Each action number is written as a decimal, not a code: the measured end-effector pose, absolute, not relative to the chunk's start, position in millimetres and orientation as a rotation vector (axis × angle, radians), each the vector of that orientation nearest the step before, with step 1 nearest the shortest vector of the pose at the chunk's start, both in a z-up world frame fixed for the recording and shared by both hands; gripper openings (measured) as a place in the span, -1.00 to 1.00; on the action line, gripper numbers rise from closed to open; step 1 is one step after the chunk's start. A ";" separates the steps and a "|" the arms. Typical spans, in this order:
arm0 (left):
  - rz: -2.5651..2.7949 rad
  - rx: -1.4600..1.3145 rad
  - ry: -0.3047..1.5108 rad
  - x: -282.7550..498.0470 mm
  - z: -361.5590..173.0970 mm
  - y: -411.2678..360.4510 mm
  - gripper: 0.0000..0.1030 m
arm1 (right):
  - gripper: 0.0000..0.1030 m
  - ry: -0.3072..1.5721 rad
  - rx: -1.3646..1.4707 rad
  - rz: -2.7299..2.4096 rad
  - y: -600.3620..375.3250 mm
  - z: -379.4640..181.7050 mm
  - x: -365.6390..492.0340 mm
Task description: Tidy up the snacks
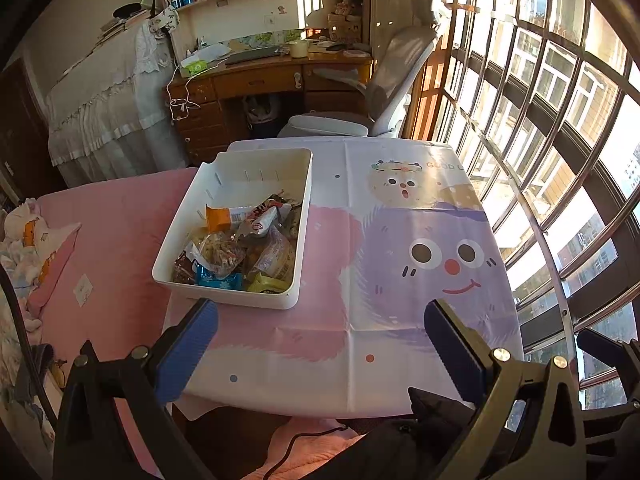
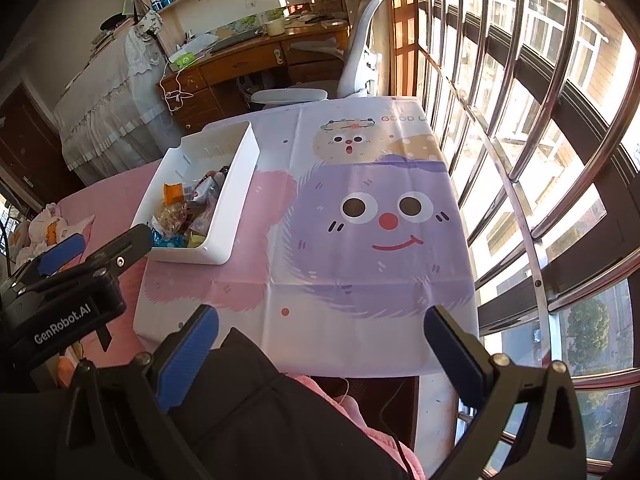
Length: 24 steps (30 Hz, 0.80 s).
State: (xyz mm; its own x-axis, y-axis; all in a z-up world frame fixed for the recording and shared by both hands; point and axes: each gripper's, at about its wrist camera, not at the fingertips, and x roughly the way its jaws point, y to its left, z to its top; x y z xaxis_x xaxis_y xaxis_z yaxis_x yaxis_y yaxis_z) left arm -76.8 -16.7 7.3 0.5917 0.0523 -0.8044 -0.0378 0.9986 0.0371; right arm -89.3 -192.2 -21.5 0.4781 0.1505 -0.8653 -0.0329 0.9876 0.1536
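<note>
A white plastic bin (image 1: 304, 216) (image 2: 240, 184) stands on the left part of a small table covered with a cartoon cloth (image 1: 400, 280) (image 2: 360, 280). Several wrapped snacks (image 1: 248, 248) (image 2: 184, 216) lie piled in the bin's near half, among them an orange packet (image 1: 218, 218) and a blue one (image 1: 218, 280). My left gripper (image 1: 320, 316) is open above the table's near edge, just short of the bin, with nothing between its blue pads (image 1: 188, 352). My right gripper (image 2: 320, 320) is open too, empty, over the near edge. The left gripper (image 2: 72, 264) shows at the left of the right wrist view.
A pink bed (image 1: 120, 240) with soft toys lies left of the table. Behind the table stand a grey office chair (image 1: 384, 92) and a wooden desk (image 1: 256, 84) under bookshelves. A barred window (image 1: 560, 160) runs along the right. A dark sleeve (image 2: 260, 408) lies below the grippers.
</note>
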 end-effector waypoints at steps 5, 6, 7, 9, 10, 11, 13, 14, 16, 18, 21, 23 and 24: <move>0.050 0.016 0.935 -78.6 6.3 -11.2 0.99 | 1.00 1.071 0.119 0.108 -188.0 -23.4 -91.2; 0.050 0.017 0.934 -79.5 6.1 -11.0 0.99 | 1.00 1.071 0.120 0.108 -188.2 -23.2 -90.8; 0.050 0.015 0.934 -78.3 6.3 -11.6 0.99 | 1.00 1.071 0.120 0.107 -187.3 -23.5 -91.9; 0.050 0.014 0.936 -78.5 6.1 -12.2 0.99 | 1.00 1.072 0.119 0.107 -186.9 -23.7 -92.3; 0.048 0.014 0.937 -79.1 6.0 -10.6 0.99 | 1.00 1.071 0.119 0.106 -186.8 -23.6 -92.7; 0.050 0.014 0.936 -79.2 6.1 -10.9 0.99 | 1.00 1.071 0.119 0.105 -186.6 -23.8 -92.6; 0.050 0.014 0.936 -79.2 6.1 -10.7 0.99 | 1.00 1.072 0.119 0.106 -186.7 -23.7 -92.5; 0.049 0.014 0.936 -79.2 6.1 -10.4 0.99 | 1.00 1.072 0.119 0.106 -186.6 -23.7 -92.5; 0.049 0.014 0.937 -79.4 6.3 -10.2 0.99 | 1.00 1.075 0.119 0.106 -186.3 -24.8 -95.1; 0.051 0.013 0.936 -80.0 6.0 -9.5 0.99 | 1.00 1.076 0.118 0.105 -186.8 -25.0 -97.4; 0.049 0.015 0.936 -80.8 5.8 -8.2 0.99 | 1.00 1.077 0.117 0.106 -186.7 -25.0 -98.3; 0.052 0.013 0.937 -82.1 5.6 -7.3 0.99 | 1.00 1.078 0.114 0.109 -186.8 -24.3 -99.2; 0.052 0.013 0.936 -82.1 5.7 -6.9 0.99 | 1.00 1.079 0.114 0.109 -186.7 -23.8 -99.7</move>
